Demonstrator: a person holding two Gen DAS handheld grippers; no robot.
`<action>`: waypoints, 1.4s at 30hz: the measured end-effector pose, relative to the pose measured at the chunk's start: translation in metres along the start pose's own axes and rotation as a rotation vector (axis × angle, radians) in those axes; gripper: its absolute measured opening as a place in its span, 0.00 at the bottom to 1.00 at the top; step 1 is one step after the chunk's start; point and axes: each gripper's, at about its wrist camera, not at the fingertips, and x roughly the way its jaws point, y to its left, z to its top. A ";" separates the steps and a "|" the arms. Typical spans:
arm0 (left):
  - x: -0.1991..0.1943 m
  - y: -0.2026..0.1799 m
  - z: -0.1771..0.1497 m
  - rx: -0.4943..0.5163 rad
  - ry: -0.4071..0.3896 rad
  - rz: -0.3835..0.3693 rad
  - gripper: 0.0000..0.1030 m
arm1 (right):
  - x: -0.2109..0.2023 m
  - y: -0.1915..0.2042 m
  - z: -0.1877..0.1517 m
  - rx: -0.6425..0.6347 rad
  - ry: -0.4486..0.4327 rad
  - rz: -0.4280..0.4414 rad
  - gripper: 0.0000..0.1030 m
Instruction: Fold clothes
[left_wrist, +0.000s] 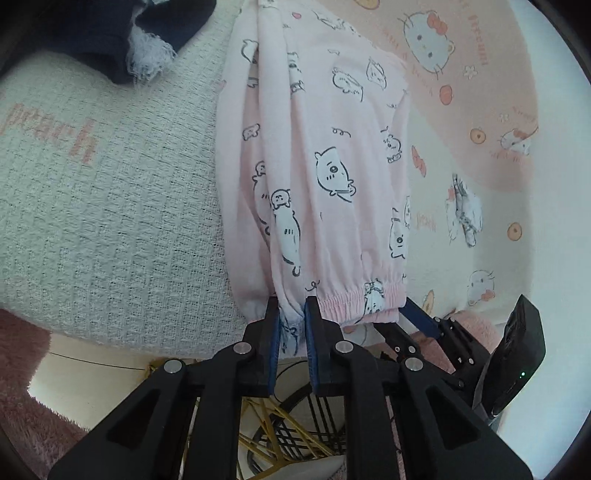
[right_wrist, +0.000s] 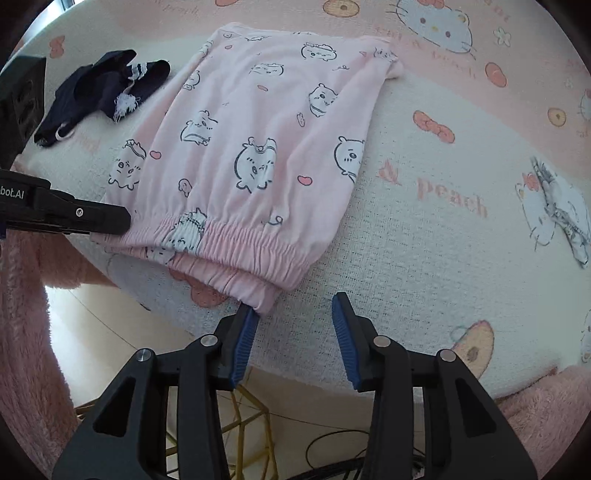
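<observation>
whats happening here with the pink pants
A person with a tool in each hand is folding pink cartoon-print pants on a printed blanket. The left tool pinches one corner of the elastic waistband. The right tool is open at the other corner, gripping nothing. Dark clothes lie nearby.

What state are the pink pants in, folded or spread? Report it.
Folded: the pink pants lie doubled, two elastic layers stacked at the near edge, one corner pinched in the left tongs.
</observation>
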 end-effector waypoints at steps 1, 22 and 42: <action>-0.008 0.002 -0.002 -0.007 -0.024 0.003 0.21 | -0.008 -0.006 0.000 0.024 -0.020 0.038 0.40; -0.001 -0.004 -0.002 0.010 -0.102 0.155 0.36 | 0.023 -0.047 0.022 0.370 0.014 0.449 0.31; -0.018 -0.010 0.084 0.085 -0.152 0.222 0.26 | -0.020 -0.047 0.045 0.265 -0.042 0.272 0.29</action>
